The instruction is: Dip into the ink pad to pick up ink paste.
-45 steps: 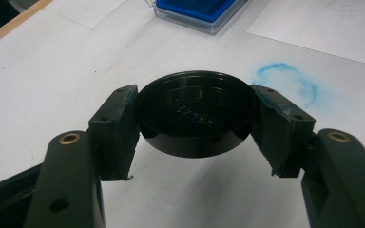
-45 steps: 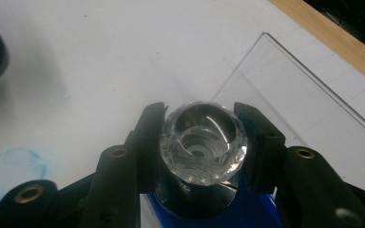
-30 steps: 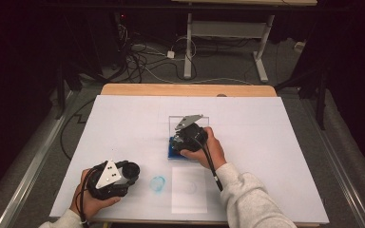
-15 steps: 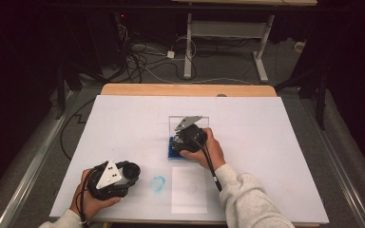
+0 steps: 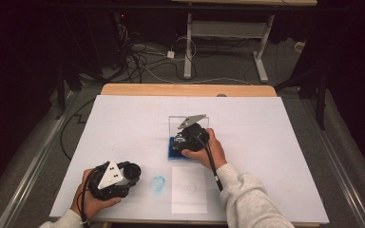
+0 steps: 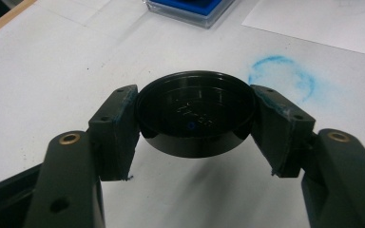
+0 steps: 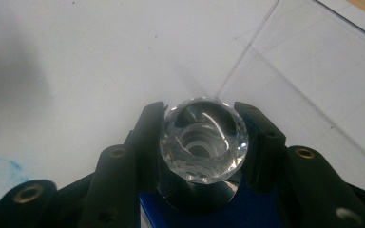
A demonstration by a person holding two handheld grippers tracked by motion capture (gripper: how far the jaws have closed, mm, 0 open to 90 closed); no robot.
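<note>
Low and left in the high view, the left gripper (image 5: 132, 172) is clamping a black round lid (image 6: 197, 111) between its pads, just above the white sheet beside a blue ring stain (image 5: 158, 184). At mid-frame the right gripper (image 5: 179, 140) is squeezing a faceted glass stopper-like knob (image 7: 203, 139) on a dark stamp body, which is sitting on the blue ink pad (image 5: 173, 153) in its clear case (image 5: 177, 123). I'd say pressing straight down, not rocking, is inking evenly, while the lid hand is waiting well apart.

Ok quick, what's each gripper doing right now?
Left gripper: closed on a round black cap.
Right gripper: closed on a clear faceted knob over the blue box.
</note>
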